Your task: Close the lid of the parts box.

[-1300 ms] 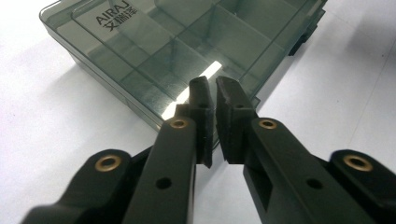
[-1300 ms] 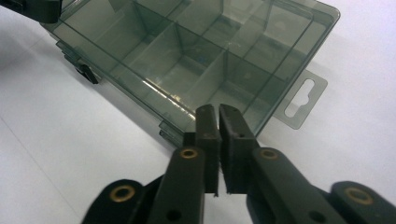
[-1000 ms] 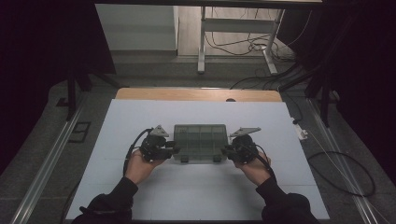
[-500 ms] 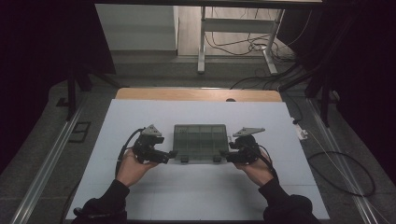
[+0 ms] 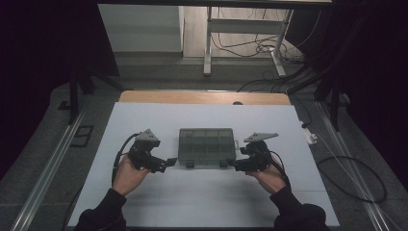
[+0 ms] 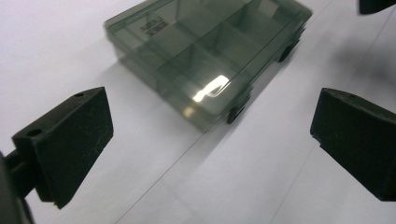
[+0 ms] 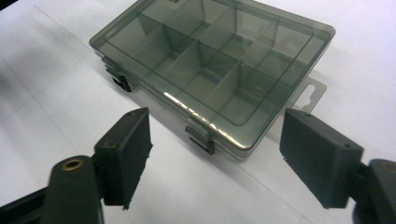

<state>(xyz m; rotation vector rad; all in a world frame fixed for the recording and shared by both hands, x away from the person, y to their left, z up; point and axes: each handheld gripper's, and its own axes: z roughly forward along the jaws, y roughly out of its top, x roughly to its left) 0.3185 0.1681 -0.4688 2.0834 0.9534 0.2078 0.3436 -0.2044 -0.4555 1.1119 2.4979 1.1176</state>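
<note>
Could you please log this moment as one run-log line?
left gripper: open, jaws just opening, nothing between | right gripper: open, jaws just opening, nothing between | compartment box: lid closed, on table

A smoky translucent compartment box (image 7: 215, 70) lies closed on the white worktop (image 7: 56, 60), two latches along its near edge and a hang tab at its right end. The right gripper (image 7: 215, 156) has just been opening; its black fingers (image 7: 126, 154) stand apart just short of the box, nothing between them.
</note>
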